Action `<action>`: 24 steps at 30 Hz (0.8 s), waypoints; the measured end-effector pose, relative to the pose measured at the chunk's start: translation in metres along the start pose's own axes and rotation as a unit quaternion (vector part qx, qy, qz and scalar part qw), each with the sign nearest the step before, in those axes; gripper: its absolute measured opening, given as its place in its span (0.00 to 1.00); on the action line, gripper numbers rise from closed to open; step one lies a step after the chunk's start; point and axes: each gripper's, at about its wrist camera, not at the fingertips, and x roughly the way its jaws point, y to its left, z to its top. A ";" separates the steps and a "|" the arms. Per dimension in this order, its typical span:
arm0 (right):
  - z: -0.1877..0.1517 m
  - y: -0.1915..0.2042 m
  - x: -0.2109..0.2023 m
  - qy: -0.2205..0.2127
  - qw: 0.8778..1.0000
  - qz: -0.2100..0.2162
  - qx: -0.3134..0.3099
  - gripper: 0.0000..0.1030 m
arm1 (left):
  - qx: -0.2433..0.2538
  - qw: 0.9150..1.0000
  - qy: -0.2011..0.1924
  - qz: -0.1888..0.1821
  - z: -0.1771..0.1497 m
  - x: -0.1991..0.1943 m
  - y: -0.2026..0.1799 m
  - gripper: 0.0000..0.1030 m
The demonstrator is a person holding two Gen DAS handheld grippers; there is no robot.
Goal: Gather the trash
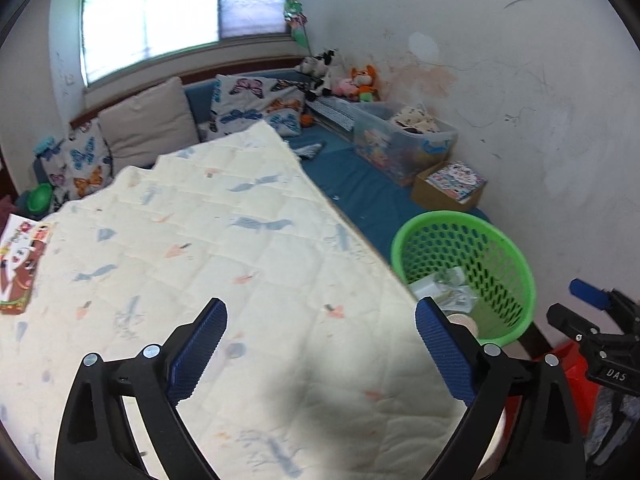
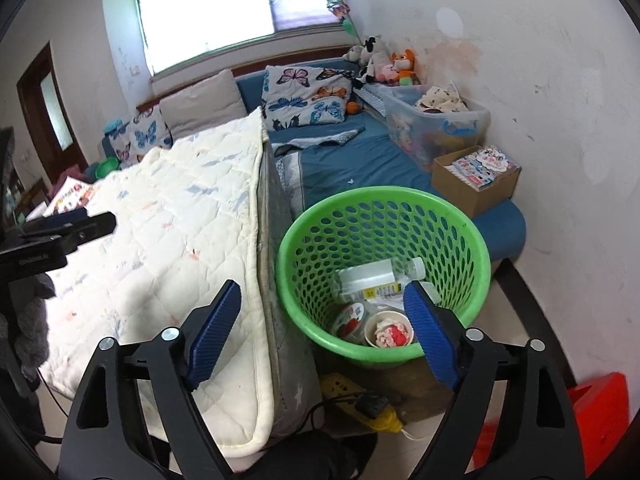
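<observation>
Quilt (image 1: 240,240): cream, printed, spread over the bed. Fills the ground ahead of and beneath the left jaws; to the left of the right jaws.

Green basket (image 2: 384,264): perforated plastic, upright, standing just beside the bed's edge. Ahead of the right jaws and below them, with the right pad overlapping its rim in the picture. From the left jaws, off to the right and past the quilt's edge.

Printed carton (image 1: 20,264): flat, red and white, lying on the quilt. Far out to the left of the left jaws, half cut by the frame edge. Long axis running away from the jaws, not across them. Judged the likeliest piece not yet collected, though unclear whether trash or a keepsake. Well apart from the right jaws, beyond the whole quilt; nearer the left hand by a wide margin.

Left gripper (image 1: 320,352): jaws spread wide, nothing between the pads, only quilt beneath.

Right gripper (image 2: 320,332): jaws spread wide, empty, straddling the bed's edge and the basket's near rim.

Clear bottle (image 2: 376,276): on its side in the basket, just ahead of the right pad, long axis across the jaws.

Lidded tub (image 2: 354,320) and paper cup (image 2: 390,330): side by side on the basket floor, between the right jaws in the picture, below them.

Judged next: swing left and turn to meet the carton across its short side.
</observation>
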 end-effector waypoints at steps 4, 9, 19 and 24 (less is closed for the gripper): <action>-0.003 0.011 0.002 0.010 1.000 0.005 -0.013 0.87 | -0.003 1.000 -0.007 0.017 -0.007 -0.011 0.010 0.91; -0.006 0.026 0.003 0.016 0.999 0.006 -0.027 0.90 | -0.007 0.999 -0.012 0.034 -0.017 -0.023 0.020 0.92; -0.009 0.042 -0.001 0.015 0.999 0.009 -0.040 0.94 | -0.024 0.997 -0.019 0.064 -0.033 -0.041 0.039 0.93; -0.009 0.051 -0.006 0.010 0.999 0.010 -0.041 0.96 | -0.027 0.996 -0.024 0.079 -0.038 -0.049 0.046 0.93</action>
